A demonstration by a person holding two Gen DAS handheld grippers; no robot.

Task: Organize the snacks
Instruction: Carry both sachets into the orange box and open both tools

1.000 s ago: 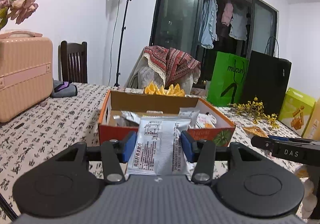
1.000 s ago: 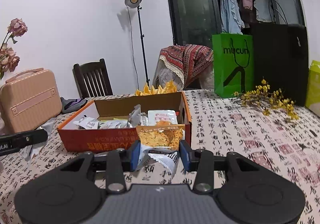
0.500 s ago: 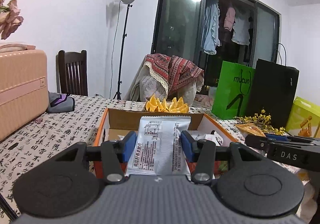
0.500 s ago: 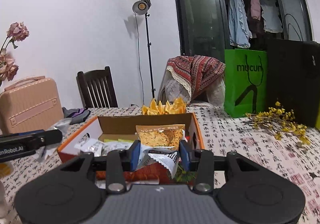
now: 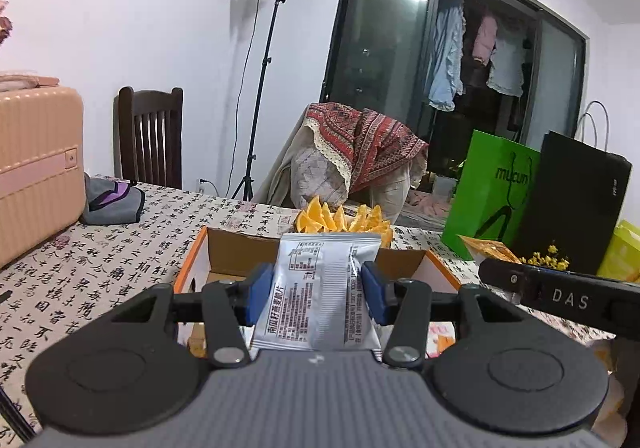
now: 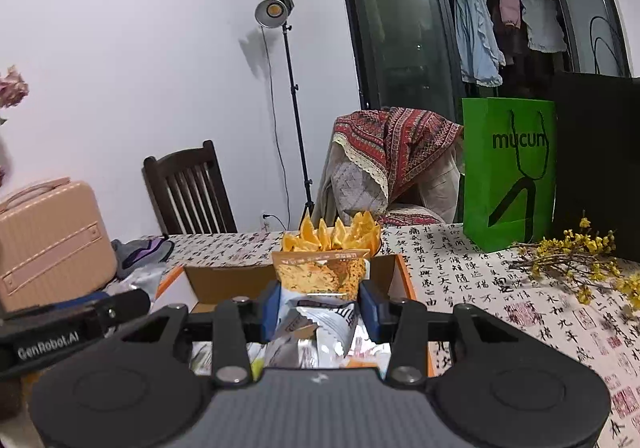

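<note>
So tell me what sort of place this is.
Most likely a lived-in home, a dining or living room. Laundry hangs behind a glass door, a wooden chair stands at a cloth-covered table, and a pink suitcase sits on it.

A: What is covering the table [image 5: 100, 260]?
B: A cloth with black calligraphy is lying over it.
A: What is sitting on it?
B: A pink suitcase [image 5: 36, 164], a grey pouch [image 5: 112, 200], an orange cardboard box [image 5: 192, 268], a green bag [image 6: 508, 172], a black bag [image 5: 576, 204] and yellow flower twigs [image 6: 580, 252].
</note>
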